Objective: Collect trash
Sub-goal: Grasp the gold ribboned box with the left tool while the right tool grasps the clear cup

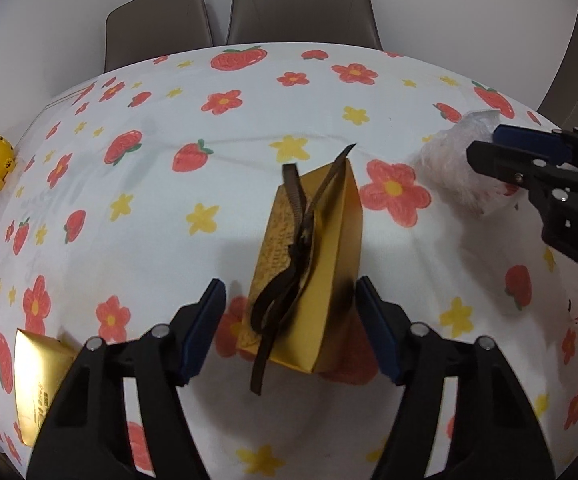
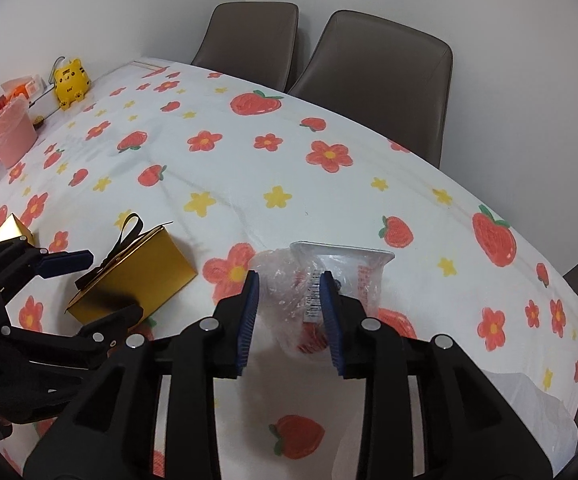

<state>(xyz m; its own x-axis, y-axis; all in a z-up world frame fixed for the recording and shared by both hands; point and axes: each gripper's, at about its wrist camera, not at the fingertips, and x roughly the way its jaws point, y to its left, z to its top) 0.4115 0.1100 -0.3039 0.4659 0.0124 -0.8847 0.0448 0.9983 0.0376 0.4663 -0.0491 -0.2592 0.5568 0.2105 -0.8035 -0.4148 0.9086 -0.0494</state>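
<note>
A gold gift box [image 1: 321,264] with a loose brown ribbon [image 1: 289,280] lies on the flowered tablecloth [image 1: 149,240]. My left gripper [image 1: 293,332] stands open around the box's near end, its blue pads close to both sides without pressing. Farther right, crumpled clear plastic wrap [image 2: 289,300] with red print lies against a clear plastic tray [image 2: 353,264]. My right gripper [image 2: 289,320] is open, its pads flanking the wrap. The left wrist view shows the right gripper [image 1: 485,146] over that wrap [image 1: 449,168]. The right wrist view shows the left gripper [image 2: 97,292] astride the gold box [image 2: 145,276].
A second gold box [image 1: 37,376] lies at the table's near left. A yellow tiger toy [image 2: 71,82], a pink container [image 2: 11,136] and small boxes stand along the left edge. Two brown chairs [image 2: 373,80] stand behind the table. A white plastic bag [image 2: 529,412] hangs at the near right.
</note>
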